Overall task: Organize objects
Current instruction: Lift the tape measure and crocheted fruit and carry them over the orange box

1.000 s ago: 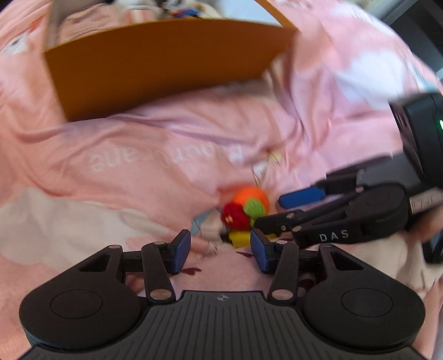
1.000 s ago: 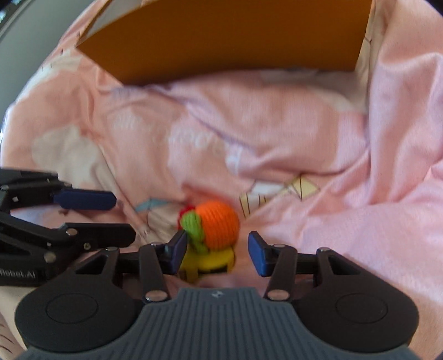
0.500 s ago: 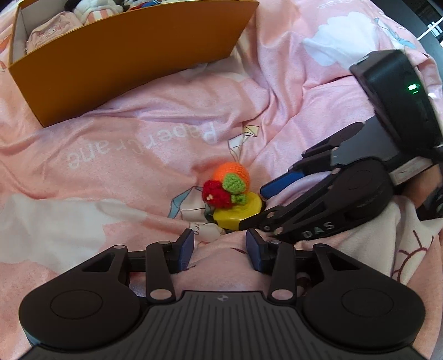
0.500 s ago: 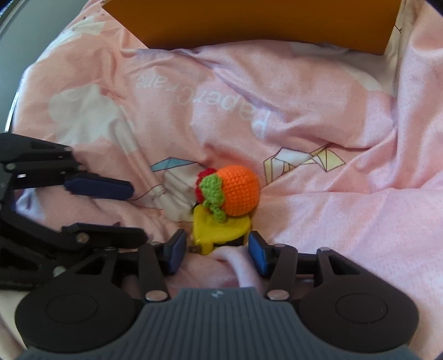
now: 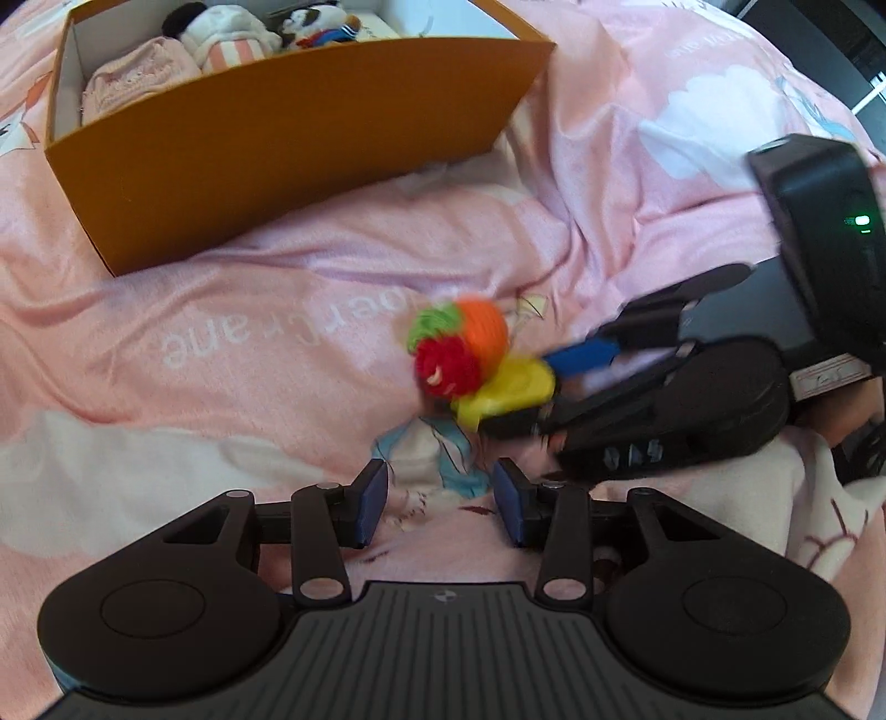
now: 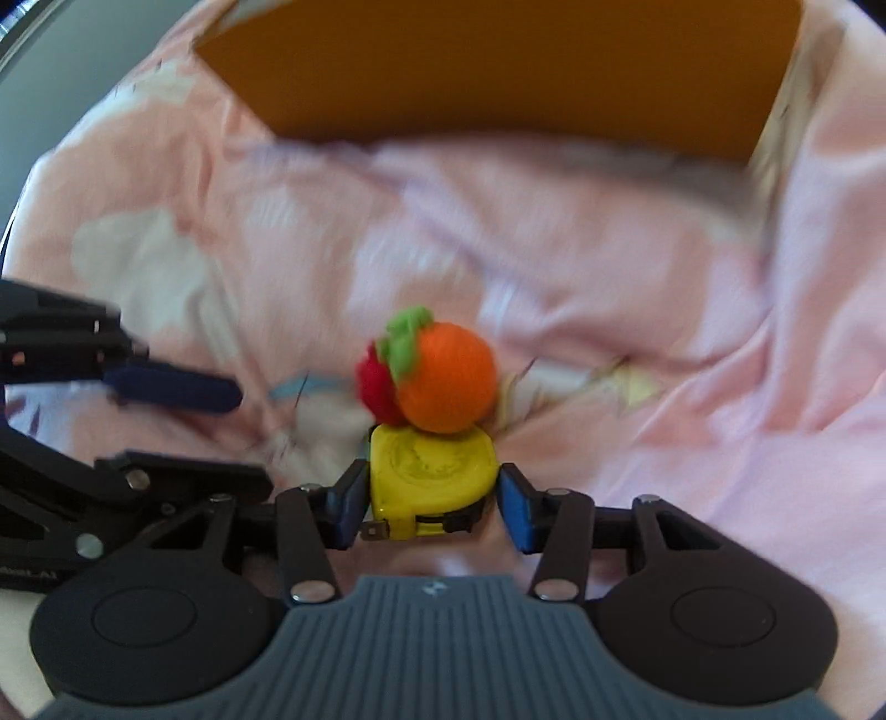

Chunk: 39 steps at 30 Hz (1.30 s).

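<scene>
A yellow tape measure [image 6: 432, 471] with a crocheted orange ball [image 6: 448, 382] and a red and green knitted piece fixed on top sits between the blue pads of my right gripper [image 6: 429, 504]. The jaws are closing and both pads press its sides. In the left wrist view the same tape measure [image 5: 509, 387] hangs blurred in the right gripper [image 5: 542, 393], just above the pink sheet. My left gripper [image 5: 440, 504] is close beside it over the sheet, its jaws opening with nothing between them.
An orange cardboard box [image 5: 277, 149] stands on the bed beyond the grippers, with plush toys [image 5: 221, 33] and a pink cloth [image 5: 138, 83] inside. The rumpled pink bedsheet [image 5: 249, 343] lies all around. A dark floor edge shows at the far right.
The right gripper has closed around the yellow tape measure, which now sits between its pads and looks lifted off the sheet. The left gripper's jaws narrowed, and its view now shows the box's inside.
</scene>
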Tool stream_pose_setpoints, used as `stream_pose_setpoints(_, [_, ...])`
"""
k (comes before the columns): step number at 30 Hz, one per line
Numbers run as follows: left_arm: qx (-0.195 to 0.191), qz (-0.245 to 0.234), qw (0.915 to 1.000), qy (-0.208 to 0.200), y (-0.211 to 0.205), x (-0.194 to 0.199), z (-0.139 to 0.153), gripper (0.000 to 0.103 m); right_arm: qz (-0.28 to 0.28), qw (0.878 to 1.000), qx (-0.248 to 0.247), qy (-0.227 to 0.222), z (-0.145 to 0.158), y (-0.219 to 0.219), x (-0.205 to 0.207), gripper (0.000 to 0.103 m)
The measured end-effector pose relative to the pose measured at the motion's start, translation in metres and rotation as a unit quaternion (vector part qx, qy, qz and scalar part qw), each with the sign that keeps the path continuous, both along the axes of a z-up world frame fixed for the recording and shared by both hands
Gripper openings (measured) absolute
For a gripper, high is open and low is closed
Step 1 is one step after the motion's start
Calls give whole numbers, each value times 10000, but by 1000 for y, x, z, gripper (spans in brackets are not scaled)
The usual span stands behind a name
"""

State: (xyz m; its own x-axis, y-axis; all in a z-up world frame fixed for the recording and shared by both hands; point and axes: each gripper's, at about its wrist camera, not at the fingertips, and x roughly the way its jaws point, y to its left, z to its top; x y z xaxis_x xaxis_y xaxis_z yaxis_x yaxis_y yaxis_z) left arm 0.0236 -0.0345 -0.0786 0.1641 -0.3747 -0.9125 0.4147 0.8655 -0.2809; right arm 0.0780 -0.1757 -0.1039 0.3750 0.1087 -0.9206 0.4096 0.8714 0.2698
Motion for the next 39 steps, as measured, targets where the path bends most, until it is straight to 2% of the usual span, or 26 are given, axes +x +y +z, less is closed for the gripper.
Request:
stream_pose_setpoints(2, [-36,63,10000,-61,0,6,0,48,-200,9989,-399,-172,10,-8,1,51])
stream_pose_setpoints(5, [-126,41,9994,-313,-3,16,2,51,-442,9966,-562,-398,25,-25,-1,51])
stream_pose_setpoints(9, [-177,-67,9984,-539,-11,37,-4,54,-583,9934,-878,-441,34,-45,-4,52])
stream_pose_setpoints(12, [148,-377,9953,-876,-27,44,-7,54,-728,9917,-976,-421,34,-57,-8,52])
stream_pose_setpoints(14, [300,-687,9930,-910,-39,45,-12,54,-793,9909,-1024,-365,30,-61,-9,52])
stream_pose_setpoints(18, [255,-1072,9902,-858,-52,43,-21,54,-975,9918,-782,-281,20,-70,-14,52])
stream_pose_setpoints(25, [350,-791,9916,-960,-58,54,-30,54,-1140,9918,-546,-190,5,-76,-20,52])
stream_pose_setpoints(29, [422,-629,9922,-990,-58,58,-36,49,-1115,9924,-502,-128,-1,-75,-17,52])
stream_pose_setpoints(39, [-90,-121,9953,-954,-38,60,-30,47,-1117,9922,-546,-116,-1,-72,-16,52])
